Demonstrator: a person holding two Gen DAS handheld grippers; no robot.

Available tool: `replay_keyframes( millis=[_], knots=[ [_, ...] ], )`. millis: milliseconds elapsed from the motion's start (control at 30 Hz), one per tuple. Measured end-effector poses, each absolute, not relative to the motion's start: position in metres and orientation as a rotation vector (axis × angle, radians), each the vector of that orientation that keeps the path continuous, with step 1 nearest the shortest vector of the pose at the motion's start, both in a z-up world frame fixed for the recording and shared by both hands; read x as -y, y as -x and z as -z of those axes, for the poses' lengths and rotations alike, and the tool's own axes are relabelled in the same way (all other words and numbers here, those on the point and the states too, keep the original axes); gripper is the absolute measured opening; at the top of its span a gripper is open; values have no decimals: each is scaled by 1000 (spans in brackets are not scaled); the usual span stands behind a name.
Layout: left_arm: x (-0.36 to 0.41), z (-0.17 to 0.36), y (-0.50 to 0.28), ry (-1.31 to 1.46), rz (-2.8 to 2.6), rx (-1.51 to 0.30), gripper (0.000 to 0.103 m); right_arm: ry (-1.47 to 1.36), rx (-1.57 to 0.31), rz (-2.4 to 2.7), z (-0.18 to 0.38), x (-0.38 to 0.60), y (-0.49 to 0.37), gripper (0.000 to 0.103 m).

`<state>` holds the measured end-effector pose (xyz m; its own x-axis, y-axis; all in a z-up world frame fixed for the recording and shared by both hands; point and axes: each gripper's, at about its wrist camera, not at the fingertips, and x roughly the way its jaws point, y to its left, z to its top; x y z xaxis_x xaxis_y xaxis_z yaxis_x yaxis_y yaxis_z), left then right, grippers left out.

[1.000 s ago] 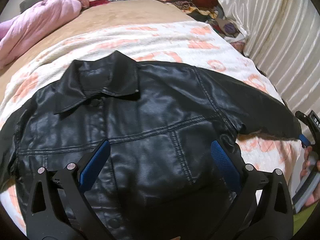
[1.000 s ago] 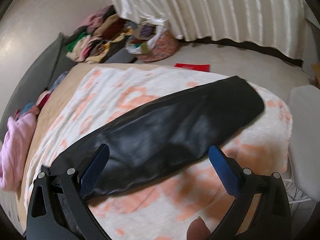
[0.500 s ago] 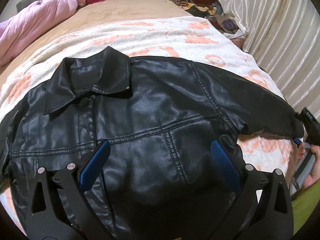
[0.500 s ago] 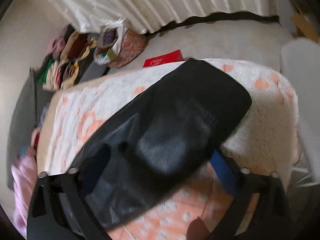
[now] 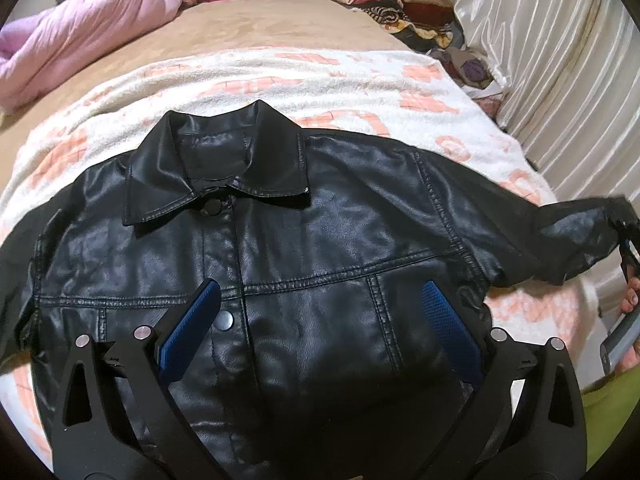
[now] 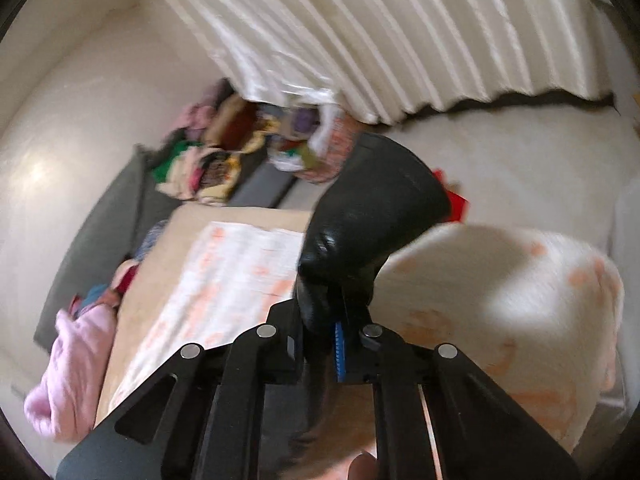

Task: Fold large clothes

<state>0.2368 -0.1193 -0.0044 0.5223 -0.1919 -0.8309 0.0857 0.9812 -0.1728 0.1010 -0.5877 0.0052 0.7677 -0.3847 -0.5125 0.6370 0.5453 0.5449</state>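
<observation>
Jacket (image 5: 320, 264) cuff (image 6: 376, 208) blurred, sleeve end cut off

Your left gripper (image 5: 320, 320) is matte black with angular, cut-out linkage arms, round silver pivot pins and textured blue pads (image 5: 192, 328) lining its fingers. Your right gripper (image 6: 328, 320) shares the same black frame, silver pins and a ridged blue pad edge.

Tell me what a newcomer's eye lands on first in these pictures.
A black leather jacket lies spread, front up, on a white and orange blanket. The right gripper has its jaws shut on the jacket's sleeve, lifted off the blanket. The left gripper hovers open over the jacket's chest.
</observation>
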Motion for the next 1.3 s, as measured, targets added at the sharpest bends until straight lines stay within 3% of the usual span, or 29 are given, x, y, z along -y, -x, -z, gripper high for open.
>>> replay_keyframes(
  millis=[500, 1300],
  knots=[
    [62, -30, -228, 198, 203, -966, 94, -564, -282, 315, -92, 481, -153, 6],
    [-55, -87, -222, 503, 315, -850, 94, -364, -341, -12, -136, 280, -233, 6]
  ],
)
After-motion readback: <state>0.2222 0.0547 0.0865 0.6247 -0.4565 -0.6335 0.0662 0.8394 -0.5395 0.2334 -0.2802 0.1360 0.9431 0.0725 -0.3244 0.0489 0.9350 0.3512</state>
